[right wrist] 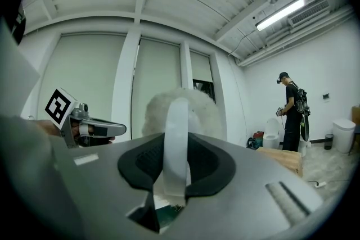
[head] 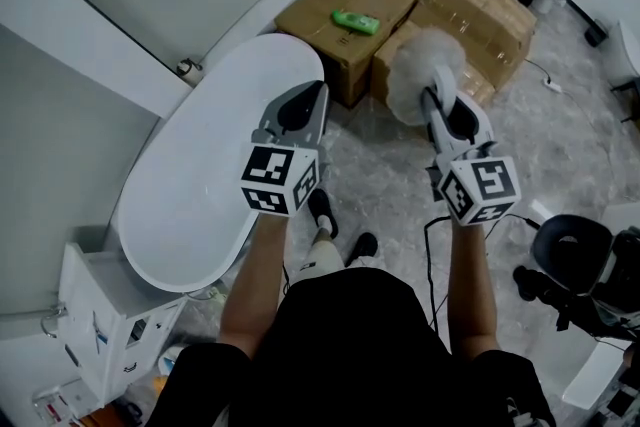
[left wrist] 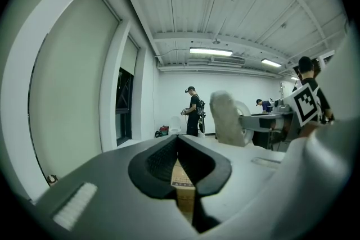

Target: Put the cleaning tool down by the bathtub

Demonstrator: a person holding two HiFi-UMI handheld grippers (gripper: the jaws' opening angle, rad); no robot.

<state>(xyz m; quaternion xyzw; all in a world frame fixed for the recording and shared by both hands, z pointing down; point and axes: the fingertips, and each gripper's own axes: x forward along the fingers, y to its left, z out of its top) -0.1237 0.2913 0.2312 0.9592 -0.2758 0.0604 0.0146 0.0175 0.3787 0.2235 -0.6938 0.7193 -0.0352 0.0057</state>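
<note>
Fingers of the right gripper (head: 433,97) clamp the duster (head: 425,65) handle, fluff ahead at 12 o'clock (clear of the boxes (head: 480,15)); left gripper (head: 308,90) fingers shut, empty.

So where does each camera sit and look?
Head view: on the person's head, looking down at the bathtub; both arms show.
Left gripper view: on the left hand-held gripper, facing across the room; shut jaws show.
Right gripper view: on the right hand-held gripper, facing the windows; jaws hold the duster.
Both gripper views share a standing person.
</note>
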